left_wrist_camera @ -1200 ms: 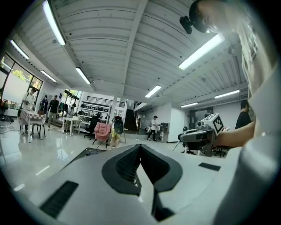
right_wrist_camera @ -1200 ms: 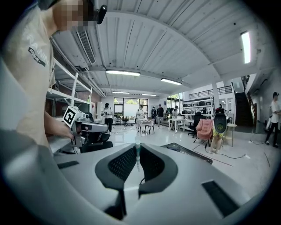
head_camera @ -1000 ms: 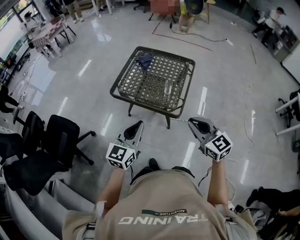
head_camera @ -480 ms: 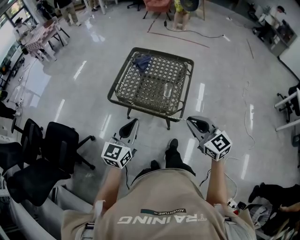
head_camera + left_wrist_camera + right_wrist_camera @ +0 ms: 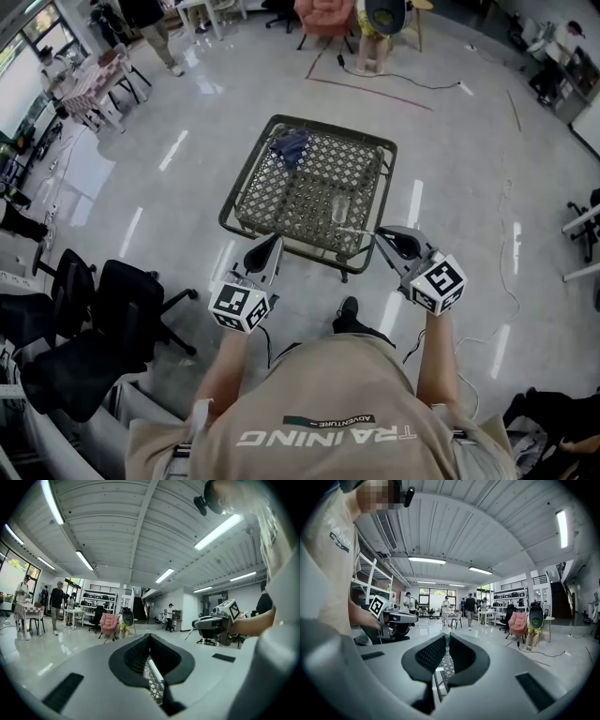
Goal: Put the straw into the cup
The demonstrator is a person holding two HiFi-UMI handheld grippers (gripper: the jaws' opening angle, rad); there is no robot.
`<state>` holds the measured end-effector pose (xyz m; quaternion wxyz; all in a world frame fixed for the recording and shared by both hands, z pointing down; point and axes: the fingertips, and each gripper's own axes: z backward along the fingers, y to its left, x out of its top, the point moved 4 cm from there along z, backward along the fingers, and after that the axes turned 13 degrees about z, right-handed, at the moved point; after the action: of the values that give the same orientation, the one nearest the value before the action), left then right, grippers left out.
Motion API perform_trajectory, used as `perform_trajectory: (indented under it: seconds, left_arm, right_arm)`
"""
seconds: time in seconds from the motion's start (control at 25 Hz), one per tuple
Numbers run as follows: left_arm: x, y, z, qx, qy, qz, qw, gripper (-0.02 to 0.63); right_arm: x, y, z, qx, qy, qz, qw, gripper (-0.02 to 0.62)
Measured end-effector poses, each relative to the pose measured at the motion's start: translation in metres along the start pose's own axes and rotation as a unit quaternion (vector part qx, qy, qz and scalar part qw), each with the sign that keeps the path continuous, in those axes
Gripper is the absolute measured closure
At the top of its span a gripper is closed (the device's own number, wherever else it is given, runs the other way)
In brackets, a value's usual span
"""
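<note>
A clear cup (image 5: 339,208) stands upright near the front right of the lattice-topped table (image 5: 246,178). My right gripper (image 5: 398,242) hovers at the table's front right corner, shut on a thin pale straw (image 5: 358,228) that sticks out to the left, just short of the cup. In the right gripper view the straw (image 5: 446,641) rises between the closed jaw tips (image 5: 446,637). My left gripper (image 5: 265,255) hangs off the table's front left edge, shut and holding nothing; its jaw tips (image 5: 150,637) meet. The two grippers are level with each other.
A crumpled blue cloth (image 5: 291,143) lies at the table's far left corner. Black office chairs (image 5: 122,291) stand on the floor to my left. Cables trail across the glossy floor on the right. People and desks are far off at the back.
Both grippers have moved forward with me towards the table, from well short of it to its front edge. The straw stays in the right gripper.
</note>
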<state>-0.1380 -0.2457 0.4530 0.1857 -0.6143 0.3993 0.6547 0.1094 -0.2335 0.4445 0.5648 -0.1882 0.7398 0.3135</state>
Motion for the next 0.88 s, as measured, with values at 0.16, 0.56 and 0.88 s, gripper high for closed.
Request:
perform_trajectory:
  seconds: [0.16, 0.56, 0.88]
  left_arm:
    - [0.015, 0.008, -0.034, 0.006, -0.01, -0.008, 0.9999, 0.589]
    - [0.018, 0.022, -0.111, 0.032, -0.008, -0.009, 0.9994, 0.589]
    - [0.016, 0.032, -0.144, 0.048, -0.003, -0.008, 0.9988, 0.589]
  right_arm:
    - [0.0, -0.038, -0.013, 0.005, -0.008, 0.006, 1.0, 0.56]
    - [-0.028, -0.11, -0.042, 0.045, -0.005, 0.002, 0.999, 0.56]
    - [-0.051, -0.133, -0.059, 0.081, 0.011, -0.002, 0.997, 0.56]
